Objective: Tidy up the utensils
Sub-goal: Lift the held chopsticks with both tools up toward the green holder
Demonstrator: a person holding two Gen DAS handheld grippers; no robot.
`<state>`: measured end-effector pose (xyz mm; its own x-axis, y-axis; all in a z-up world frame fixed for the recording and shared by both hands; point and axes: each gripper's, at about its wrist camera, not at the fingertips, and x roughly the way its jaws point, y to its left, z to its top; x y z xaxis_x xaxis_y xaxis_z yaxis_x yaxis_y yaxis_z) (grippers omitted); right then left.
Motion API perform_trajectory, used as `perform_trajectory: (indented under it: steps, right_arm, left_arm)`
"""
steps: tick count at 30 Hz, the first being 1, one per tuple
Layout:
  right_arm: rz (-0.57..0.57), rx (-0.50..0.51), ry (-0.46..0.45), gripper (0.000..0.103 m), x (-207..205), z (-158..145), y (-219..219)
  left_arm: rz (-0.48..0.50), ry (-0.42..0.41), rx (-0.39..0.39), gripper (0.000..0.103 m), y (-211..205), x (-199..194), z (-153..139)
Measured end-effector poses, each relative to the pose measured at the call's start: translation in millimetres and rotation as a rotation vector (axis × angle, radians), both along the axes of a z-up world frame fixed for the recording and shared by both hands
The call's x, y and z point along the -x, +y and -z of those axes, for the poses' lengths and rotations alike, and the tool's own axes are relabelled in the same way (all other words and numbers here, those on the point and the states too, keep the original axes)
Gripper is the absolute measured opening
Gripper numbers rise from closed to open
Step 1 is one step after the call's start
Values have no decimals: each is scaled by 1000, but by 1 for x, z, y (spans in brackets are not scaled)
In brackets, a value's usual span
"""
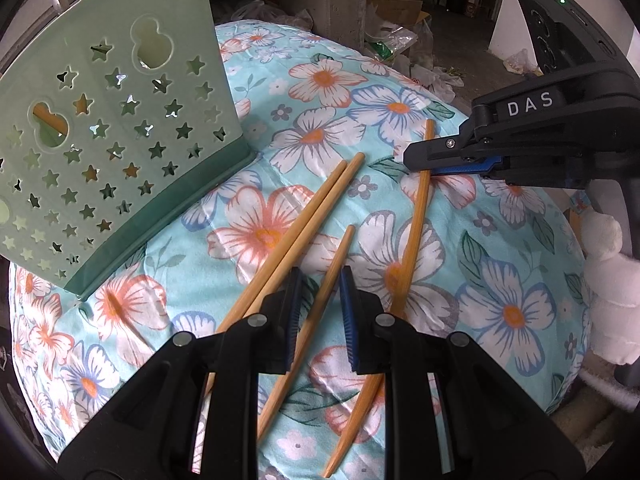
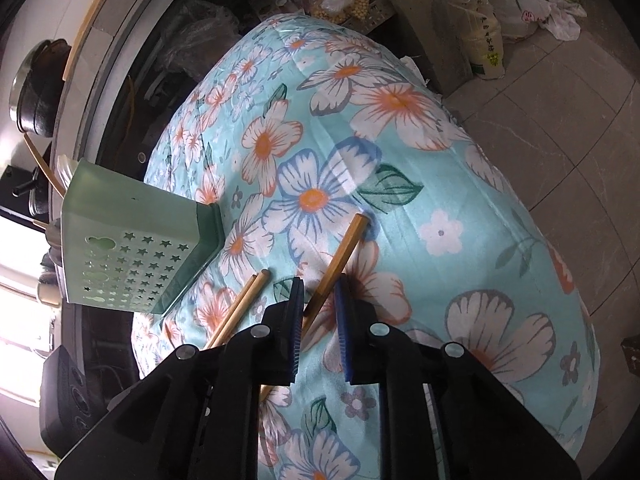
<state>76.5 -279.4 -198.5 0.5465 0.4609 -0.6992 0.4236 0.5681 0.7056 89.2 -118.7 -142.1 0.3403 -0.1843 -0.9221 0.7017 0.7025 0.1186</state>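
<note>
Left wrist view: 4 chopsticks are seen on the floral cloth (image 1: 500,240) of the worktop, just beside the green holder (image 1: 120,140).
Right gripper (image 1: 424,164): its fingers are clenched on the rightmost chopstick (image 1: 416,224) near the top end.
Left gripper (image 1: 318,316): a narrow gap is kept around the short chopstick (image 1: 324,296); contact cannot be told.
Pair (image 1: 304,224): left lying, touching.
Risk: with such an end grip, the stick could pivot or slip when lifted and miss the holder's opening.

A cluttered home kitchen or storeroom: a floral cloth (image 2: 400,208) covers the counter, a black pot (image 2: 36,92) hangs nearby, food bags (image 2: 486,46) crowd the tiled floor (image 2: 560,128).
</note>
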Motion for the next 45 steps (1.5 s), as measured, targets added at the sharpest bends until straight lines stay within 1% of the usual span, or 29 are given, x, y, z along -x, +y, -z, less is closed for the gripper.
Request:
perform_trajectory:
  steps: [11, 31, 38, 42, 45]
  right_arm:
    - [11, -46, -3, 15, 1, 6, -3]
    - [18, -69, -2, 15, 1, 8, -4]
    - [39, -148, -9, 13, 4, 15, -12]
    - [38, -138, -21, 13, 5, 10, -13]
    - [37, -109, -42, 13, 6, 2, -14]
  left_arm:
    - [2, -1, -2, 18, 0, 0, 0]
    - [3, -2, -3, 18, -1, 0, 0]
    - [4, -3, -5, 18, -1, 0, 1]
    - [4, -6, -8, 18, -1, 0, 2]
    - [2, -8, -7, 18, -1, 0, 3]
